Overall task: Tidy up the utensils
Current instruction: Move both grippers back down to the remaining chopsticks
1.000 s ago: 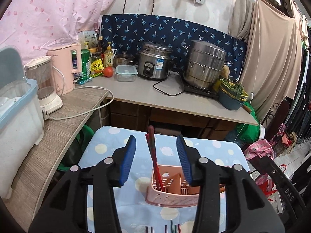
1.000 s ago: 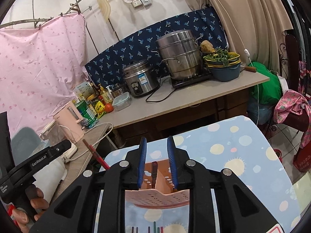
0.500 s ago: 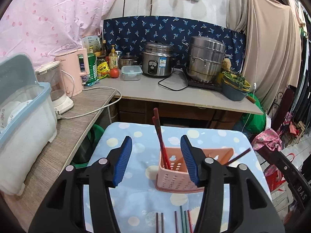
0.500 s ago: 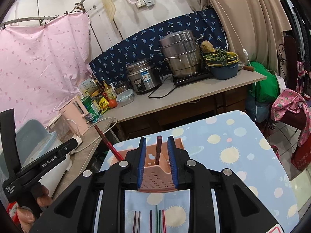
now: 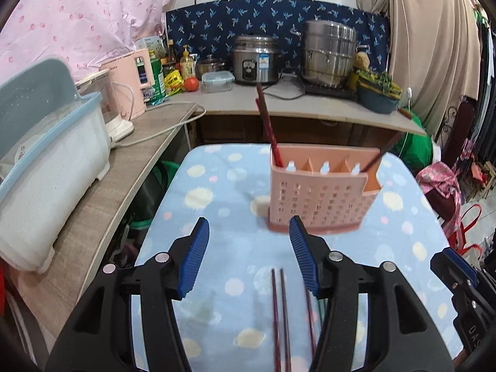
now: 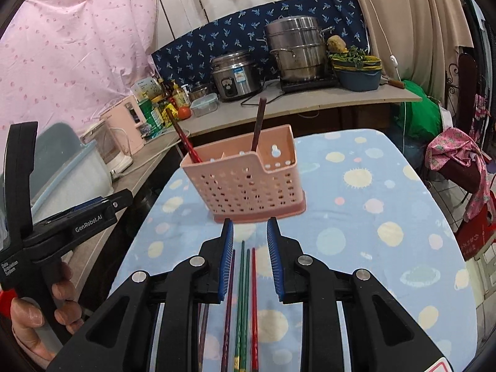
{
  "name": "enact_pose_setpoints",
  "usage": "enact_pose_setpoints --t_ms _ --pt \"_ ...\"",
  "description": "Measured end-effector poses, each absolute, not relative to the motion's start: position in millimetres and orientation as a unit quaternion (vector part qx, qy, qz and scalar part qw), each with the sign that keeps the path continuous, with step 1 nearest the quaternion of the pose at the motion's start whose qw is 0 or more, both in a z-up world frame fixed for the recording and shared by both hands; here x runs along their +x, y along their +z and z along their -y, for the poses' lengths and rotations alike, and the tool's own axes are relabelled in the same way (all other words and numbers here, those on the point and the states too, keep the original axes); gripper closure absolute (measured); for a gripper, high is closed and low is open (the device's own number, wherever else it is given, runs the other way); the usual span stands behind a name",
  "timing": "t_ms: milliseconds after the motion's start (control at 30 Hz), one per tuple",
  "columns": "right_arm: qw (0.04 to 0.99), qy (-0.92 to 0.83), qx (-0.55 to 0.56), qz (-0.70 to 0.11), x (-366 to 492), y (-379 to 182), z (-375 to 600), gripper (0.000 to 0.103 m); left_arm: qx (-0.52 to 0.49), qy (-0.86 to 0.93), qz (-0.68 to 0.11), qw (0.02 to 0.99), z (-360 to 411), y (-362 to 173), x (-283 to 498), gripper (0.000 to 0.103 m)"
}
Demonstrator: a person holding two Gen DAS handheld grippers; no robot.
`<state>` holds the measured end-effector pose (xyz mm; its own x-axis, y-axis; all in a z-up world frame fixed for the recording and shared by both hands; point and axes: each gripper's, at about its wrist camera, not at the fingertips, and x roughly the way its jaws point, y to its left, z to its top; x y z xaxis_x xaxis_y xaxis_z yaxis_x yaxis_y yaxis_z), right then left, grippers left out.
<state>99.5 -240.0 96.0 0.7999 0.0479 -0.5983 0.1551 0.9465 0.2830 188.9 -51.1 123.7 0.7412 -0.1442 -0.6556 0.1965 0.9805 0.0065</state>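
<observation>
writing: "GenRobot.AI" on left gripper [image 5: 248, 254] handle | chopsticks [image 6: 241, 303] flat on table [image 6: 403, 217], lengthwise toward pink holder [image 6: 245, 183], perhaps five | left jaws apart, empty | right gripper [image 6: 250, 255] jaws apart over chopsticks

Both wrist views look down, close, sharing the pink caddy [image 5: 319, 195]

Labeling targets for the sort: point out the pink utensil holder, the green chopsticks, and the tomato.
pink utensil holder [image 6: 248, 186], right wrist view, middle of its perforated front wall.
green chopsticks [image 6: 241, 294], right wrist view, mid-shaft on the cloth.
tomato [image 5: 191, 84], left wrist view, centre of its red skin.
</observation>
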Motion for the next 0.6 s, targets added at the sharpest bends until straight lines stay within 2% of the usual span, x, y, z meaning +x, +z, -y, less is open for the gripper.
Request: enact_pose_setpoints --t_ms 600 --pt "0.898 -0.025 0.151 -0.413 58.5 13.3 215.5 0.080 0.075 -0.084 -0.418 0.902 41.0 48.7 141.9 0.052"
